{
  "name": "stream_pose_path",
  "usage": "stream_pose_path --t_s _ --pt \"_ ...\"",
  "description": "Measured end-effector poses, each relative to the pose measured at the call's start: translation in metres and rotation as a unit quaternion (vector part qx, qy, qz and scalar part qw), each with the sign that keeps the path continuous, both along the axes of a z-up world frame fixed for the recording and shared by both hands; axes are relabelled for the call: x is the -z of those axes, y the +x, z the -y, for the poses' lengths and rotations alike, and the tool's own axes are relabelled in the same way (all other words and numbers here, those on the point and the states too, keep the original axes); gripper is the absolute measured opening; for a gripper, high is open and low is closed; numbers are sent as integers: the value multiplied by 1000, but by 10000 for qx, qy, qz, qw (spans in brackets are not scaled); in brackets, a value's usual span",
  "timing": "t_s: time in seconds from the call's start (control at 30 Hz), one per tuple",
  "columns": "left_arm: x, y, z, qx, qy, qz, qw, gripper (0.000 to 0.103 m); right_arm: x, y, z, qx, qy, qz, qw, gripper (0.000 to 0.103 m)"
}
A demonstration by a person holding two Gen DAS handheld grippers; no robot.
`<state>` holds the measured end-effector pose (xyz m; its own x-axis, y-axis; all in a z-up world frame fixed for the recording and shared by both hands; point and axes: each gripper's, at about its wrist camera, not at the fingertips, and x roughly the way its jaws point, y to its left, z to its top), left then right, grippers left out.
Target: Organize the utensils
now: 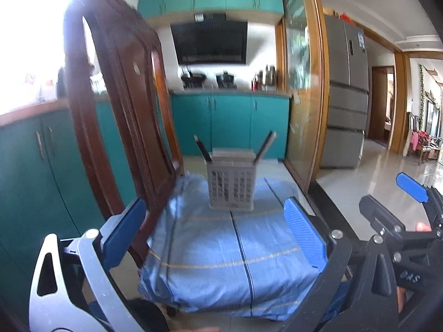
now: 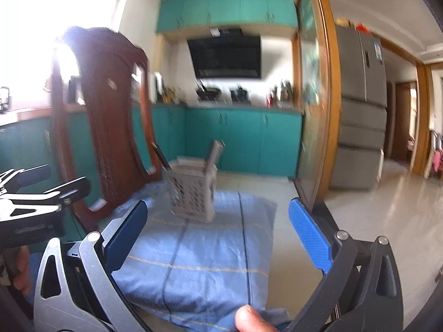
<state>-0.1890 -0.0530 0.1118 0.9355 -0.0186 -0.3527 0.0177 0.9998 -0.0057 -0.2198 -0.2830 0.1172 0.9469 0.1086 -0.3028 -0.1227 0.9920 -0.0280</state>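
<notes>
left gripper (image 1: 216, 229) fingers apart, empty | right gripper (image 2: 218, 232) fingers apart, empty | basket (image 1: 230, 184) upright on blue cloth (image 1: 221, 251), holding two dark utensils (image 1: 201, 148)

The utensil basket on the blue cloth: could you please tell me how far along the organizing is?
Done: two dark utensils stand in the grey basket on the blue cloth. In hand: nothing; the left hand-held gripper and right hand-held gripper are open and empty. Left: no loose utensils are visible, so little, if anything, appears to remain.

The utensil basket (image 1: 230, 186) stands on the cloth-covered seat (image 1: 221, 249), chair back (image 1: 124, 110) at left, cabinets (image 1: 229, 124) behind.
</notes>
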Motion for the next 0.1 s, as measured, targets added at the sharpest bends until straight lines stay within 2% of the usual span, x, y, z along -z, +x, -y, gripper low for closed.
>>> stream_pose_path --t_s 0.1 --pt "18 35 -4 188 -272 -489 9983 99 22 50 11 183 124 -768 9968 100"
